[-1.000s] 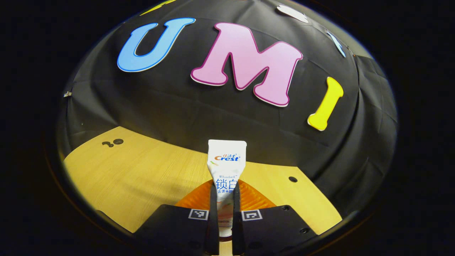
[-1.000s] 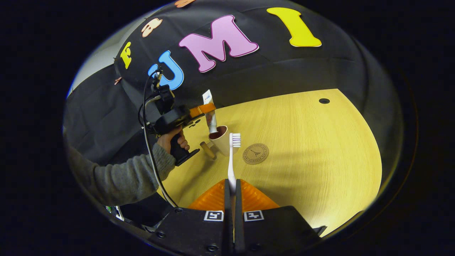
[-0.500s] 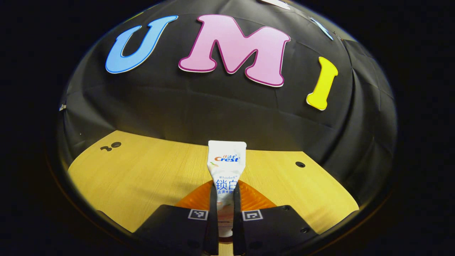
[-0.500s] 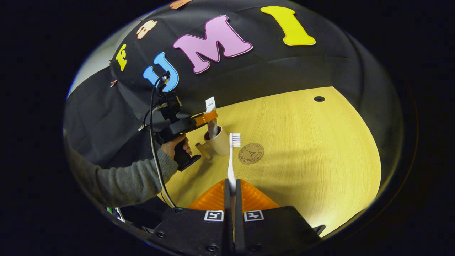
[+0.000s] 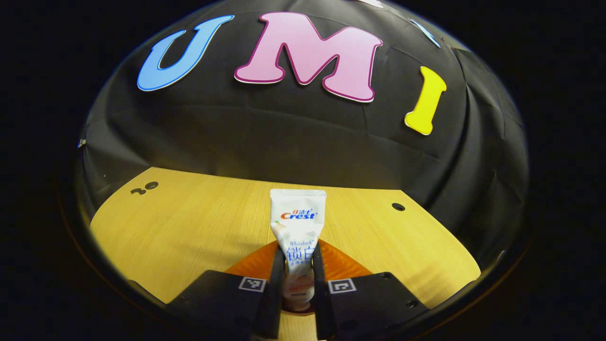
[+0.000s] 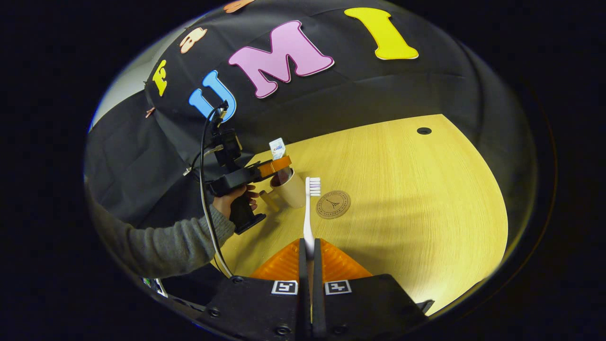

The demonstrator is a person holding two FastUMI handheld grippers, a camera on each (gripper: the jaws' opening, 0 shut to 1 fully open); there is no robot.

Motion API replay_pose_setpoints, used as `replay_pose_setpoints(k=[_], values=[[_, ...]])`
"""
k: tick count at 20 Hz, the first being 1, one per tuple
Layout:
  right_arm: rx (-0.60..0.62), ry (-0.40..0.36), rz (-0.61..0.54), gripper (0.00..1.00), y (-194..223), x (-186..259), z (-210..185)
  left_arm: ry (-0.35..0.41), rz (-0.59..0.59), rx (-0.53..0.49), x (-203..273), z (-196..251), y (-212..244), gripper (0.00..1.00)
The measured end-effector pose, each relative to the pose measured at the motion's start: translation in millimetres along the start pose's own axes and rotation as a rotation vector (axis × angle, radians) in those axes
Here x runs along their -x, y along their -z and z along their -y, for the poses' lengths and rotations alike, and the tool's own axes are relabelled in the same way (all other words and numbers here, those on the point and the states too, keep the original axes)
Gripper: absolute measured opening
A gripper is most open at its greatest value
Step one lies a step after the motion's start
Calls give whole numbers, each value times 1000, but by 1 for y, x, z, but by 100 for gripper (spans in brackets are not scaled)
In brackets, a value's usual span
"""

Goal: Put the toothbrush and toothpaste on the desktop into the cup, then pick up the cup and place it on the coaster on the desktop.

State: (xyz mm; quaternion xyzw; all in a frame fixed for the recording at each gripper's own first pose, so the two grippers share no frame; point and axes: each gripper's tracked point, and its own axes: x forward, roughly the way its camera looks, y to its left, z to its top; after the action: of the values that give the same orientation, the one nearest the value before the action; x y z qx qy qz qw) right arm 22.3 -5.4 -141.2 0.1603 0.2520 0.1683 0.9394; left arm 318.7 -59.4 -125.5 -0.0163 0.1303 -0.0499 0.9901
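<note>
You had a white tube [image 5: 297, 222], white brush [image 6: 309, 208], beige cup [image 6: 292, 189], tan coaster [image 6: 333, 204] with perhaps a tower motif, and pale woodgrain desk [image 6: 426, 199].

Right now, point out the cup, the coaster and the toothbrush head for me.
cup [image 6: 294, 189]: right gripper view, on its side wall.
coaster [image 6: 333, 204]: right gripper view, on its centre.
toothbrush [image 6: 313, 186]: right gripper view, on the bristle head.

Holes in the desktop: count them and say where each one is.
3 visible: a pair near the desktop's far left edge, and one at the far right by the wall. More may be hidden.
</note>
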Motion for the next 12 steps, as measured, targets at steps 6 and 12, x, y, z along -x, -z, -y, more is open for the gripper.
replay_pose_setpoints(k=[6, 12], values=[[2, -40, 26, 6, -9, -1, -11, -15, 2, -39, 19, 2, -4, 68], [60, -139, 100, 6, -43, -12, -33, -22, 47, 14, 73, 10, -19, 86]])
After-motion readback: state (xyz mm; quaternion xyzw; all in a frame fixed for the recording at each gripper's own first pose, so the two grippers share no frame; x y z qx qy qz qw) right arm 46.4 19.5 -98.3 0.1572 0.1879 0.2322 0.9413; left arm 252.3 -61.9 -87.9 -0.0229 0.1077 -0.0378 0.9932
